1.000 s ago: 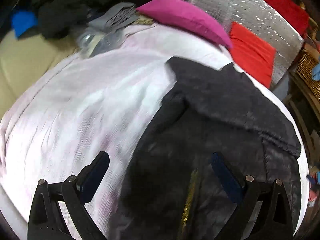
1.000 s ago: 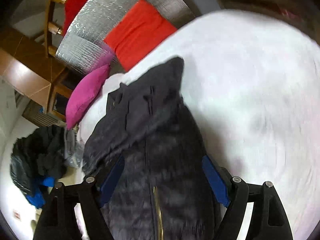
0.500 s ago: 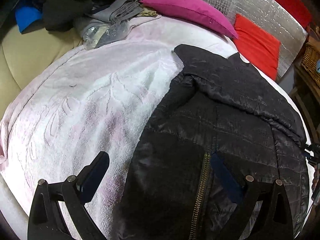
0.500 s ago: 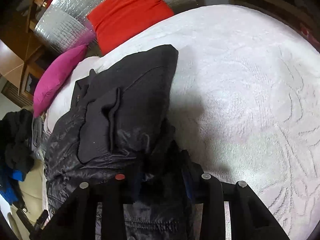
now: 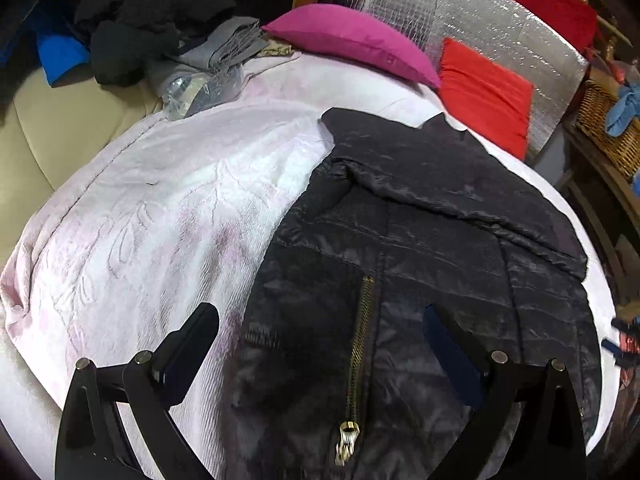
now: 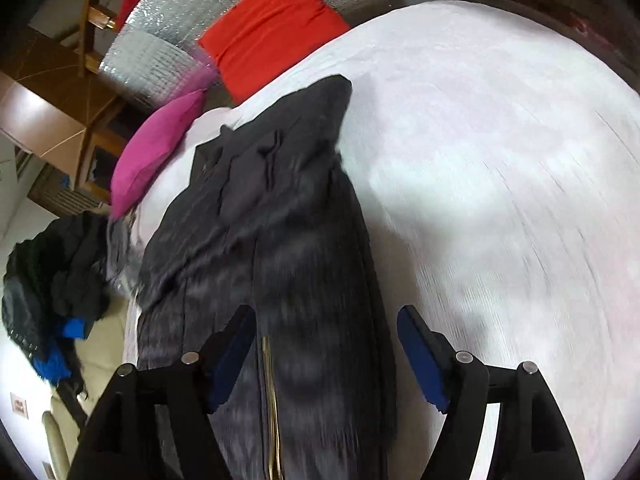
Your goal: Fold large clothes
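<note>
Lying, left view: jacket (image 5: 420, 260) flat on the bed (image 5: 160, 208), zip side up, sleeve folded across its chest.
Left tool: left tool (image 5: 320, 344) stands wide over the jacket's lower front, nothing between the pads; whether a pad touches the cloth I cannot tell.
Handling: quilted shiny shell, likely light, soft and slippery; a pinch on a single layer may slide off.
Hold: hem or side seam looks best, where the cloth is doubled; the zip (image 5: 358, 360) is stiff and should stay clear of the pads.
Around, left view: pink cushion (image 5: 352, 40) and red cushion (image 5: 484, 92) beyond the collar, dark clothes pile (image 5: 152, 12) far left, wicker basket (image 5: 604, 128) far right; all apart from the jacket.
Right view: right tool (image 6: 326, 354) has just been opening after a pinch; jaws now wide over the jacket's right edge, gripping nothing.
Room, right view: bare bed on the right, free for folding.
Obstacle: none close; the cushions only crowd the collar end.
</note>
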The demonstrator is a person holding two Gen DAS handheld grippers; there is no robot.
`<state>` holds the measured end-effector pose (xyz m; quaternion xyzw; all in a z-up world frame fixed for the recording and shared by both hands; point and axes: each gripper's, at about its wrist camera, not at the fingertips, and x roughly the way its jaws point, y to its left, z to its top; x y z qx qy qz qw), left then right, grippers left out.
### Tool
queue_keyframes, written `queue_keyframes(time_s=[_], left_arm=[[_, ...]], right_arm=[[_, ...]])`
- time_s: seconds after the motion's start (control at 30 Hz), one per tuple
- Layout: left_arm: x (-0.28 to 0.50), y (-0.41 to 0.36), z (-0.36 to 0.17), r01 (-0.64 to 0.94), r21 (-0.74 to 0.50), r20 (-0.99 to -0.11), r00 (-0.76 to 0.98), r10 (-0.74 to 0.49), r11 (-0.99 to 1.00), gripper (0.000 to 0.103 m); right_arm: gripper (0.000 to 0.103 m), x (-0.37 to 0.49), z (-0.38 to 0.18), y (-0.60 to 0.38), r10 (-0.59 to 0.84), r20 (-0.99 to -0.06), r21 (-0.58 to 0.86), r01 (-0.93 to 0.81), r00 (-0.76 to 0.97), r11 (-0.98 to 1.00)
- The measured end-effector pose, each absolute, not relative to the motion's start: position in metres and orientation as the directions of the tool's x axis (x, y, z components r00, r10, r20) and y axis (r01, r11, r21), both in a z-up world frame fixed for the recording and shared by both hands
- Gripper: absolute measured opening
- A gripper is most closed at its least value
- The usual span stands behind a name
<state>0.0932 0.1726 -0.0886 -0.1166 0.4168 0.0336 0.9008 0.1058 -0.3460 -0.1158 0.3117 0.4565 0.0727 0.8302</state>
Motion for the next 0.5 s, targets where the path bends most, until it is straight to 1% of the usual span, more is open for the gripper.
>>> queue_keyframes(time_s=[0.07, 0.27, 0.4, 0.5], left_arm=[[0.082, 0.174, -0.086, -0.155, -0.189, -0.752, 0.658, -0.041, 0.97, 0.101], [0.057, 0.189, -0.098, -0.207, -0.206, -0.772, 0.634, -0.029, 0.956, 0.101], [0.059, 0.191, -0.098, -0.23, -0.223, -0.777, 0.629, -0.03, 0.947, 0.101], [0.066, 0.18, -0.092, -0.196, -0.228, -0.76, 0.649, -0.048, 0.954, 0.101]], right_arm=[[0.077, 0.075, -0.117, -0.347, 0.411, -0.703, 0.593, 0.159, 0.581, 0.789], [0.077, 0.022, -0.125, -0.355, 0.403, -0.699, 0.597, 0.172, 0.591, 0.783], [0.077, 0.027, -0.12, -0.358, 0.396, -0.691, 0.599, 0.173, 0.604, 0.782], [0.077, 0.048, -0.108, -0.349, 0.422, -0.652, 0.625, 0.131, 0.63, 0.769]])
